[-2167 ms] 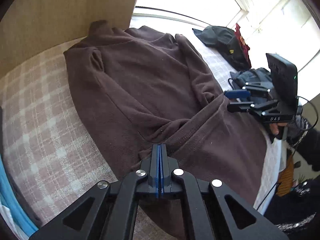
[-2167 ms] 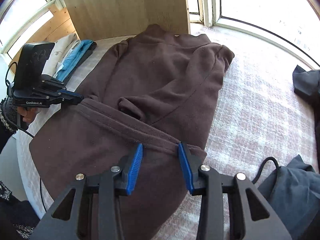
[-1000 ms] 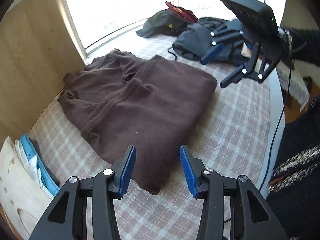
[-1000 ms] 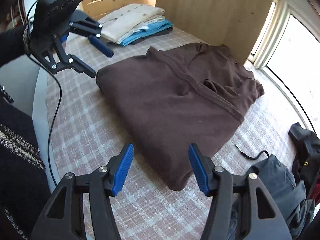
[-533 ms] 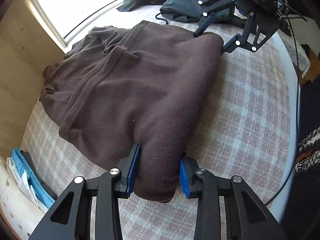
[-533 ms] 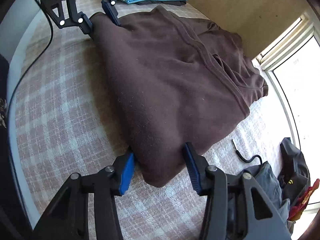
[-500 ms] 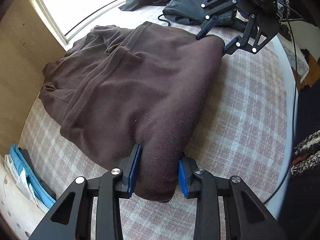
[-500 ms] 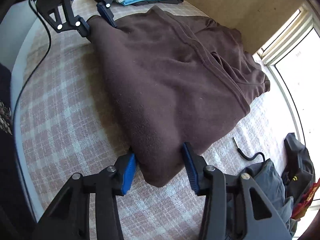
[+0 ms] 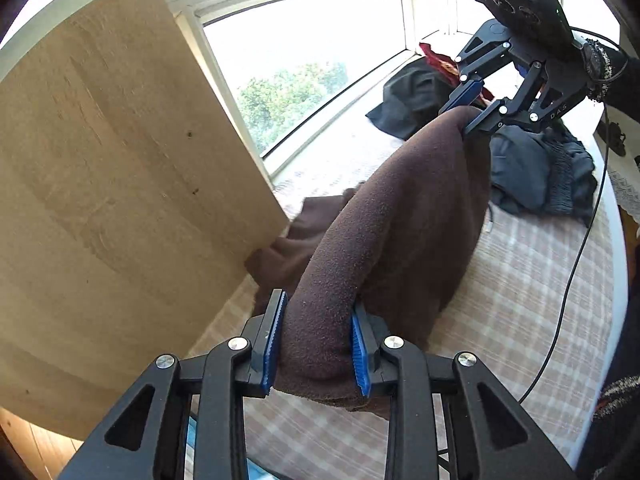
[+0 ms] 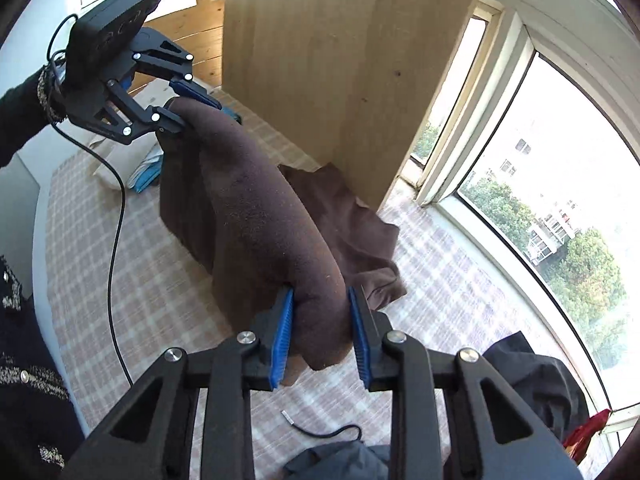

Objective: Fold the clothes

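A brown fleece sweater (image 9: 404, 224) hangs folded between both grippers, lifted above the checked bed cover. My left gripper (image 9: 316, 344) is shut on one thick corner of its folded edge. My right gripper (image 10: 320, 336) is shut on the other corner of the brown fleece sweater (image 10: 256, 208). Each wrist view shows the other tool: the right gripper (image 9: 472, 108) at the upper right, the left gripper (image 10: 180, 108) at the upper left. The sweater's far part still trails on the cover near the wooden board.
A tall wooden board (image 9: 112, 184) stands right behind the sweater. Dark clothes (image 9: 540, 172) lie heaped by the window. Folded light and blue garments (image 10: 144, 164) sit stacked at the left. A black cable (image 10: 324, 432) lies on the checked cover (image 10: 440, 256). A person's dark sleeve (image 10: 24, 120) holds the left tool.
Both grippers closed on the near folded edge of the sweater and raised it off the cover. The sweater, flat half a second ago, now hangs between them.
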Tool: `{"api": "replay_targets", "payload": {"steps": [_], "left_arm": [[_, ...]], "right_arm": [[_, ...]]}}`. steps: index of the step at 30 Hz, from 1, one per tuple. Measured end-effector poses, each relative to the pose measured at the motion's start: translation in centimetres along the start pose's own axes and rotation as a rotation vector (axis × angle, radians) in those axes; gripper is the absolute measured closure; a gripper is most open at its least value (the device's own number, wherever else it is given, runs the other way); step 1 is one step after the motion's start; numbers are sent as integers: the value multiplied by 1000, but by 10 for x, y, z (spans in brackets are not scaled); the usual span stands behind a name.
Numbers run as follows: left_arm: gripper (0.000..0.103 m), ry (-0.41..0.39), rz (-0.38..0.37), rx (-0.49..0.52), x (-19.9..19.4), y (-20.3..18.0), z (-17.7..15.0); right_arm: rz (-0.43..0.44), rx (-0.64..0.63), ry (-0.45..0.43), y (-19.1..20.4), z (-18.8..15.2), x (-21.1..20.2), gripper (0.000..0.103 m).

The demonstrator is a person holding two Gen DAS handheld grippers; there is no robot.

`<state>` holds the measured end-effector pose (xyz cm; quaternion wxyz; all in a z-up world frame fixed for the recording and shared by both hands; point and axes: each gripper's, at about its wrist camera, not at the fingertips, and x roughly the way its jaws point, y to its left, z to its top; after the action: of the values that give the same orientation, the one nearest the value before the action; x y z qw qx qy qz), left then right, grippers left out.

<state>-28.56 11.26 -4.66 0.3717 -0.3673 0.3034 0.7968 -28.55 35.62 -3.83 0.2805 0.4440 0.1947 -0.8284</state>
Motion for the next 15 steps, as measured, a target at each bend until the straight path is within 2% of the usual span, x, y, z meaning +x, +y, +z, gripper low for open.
{"api": "replay_targets", "payload": {"steps": [3, 6, 10, 12, 14, 15], "left_arm": [[75, 24, 32, -11, 45, 33, 15], [76, 42, 15, -43, 84, 55, 14], [75, 77, -7, -92, 125, 76, 6], [73, 81, 6, -101, 129, 81, 3], [70, 74, 34, -100, 123, 83, 0], [69, 71, 48, -100, 120, 84, -1]], "right_arm": [[-4, 55, 23, -43, 21, 45, 78], [23, 103, 51, -73, 27, 89, 78], [43, 147, 81, -93, 28, 138, 78], [35, 155, 93, -98, 28, 157, 77], [2, 148, 95, -100, 28, 167, 64], [-8, 153, 95, -102, 27, 171, 51]]}}
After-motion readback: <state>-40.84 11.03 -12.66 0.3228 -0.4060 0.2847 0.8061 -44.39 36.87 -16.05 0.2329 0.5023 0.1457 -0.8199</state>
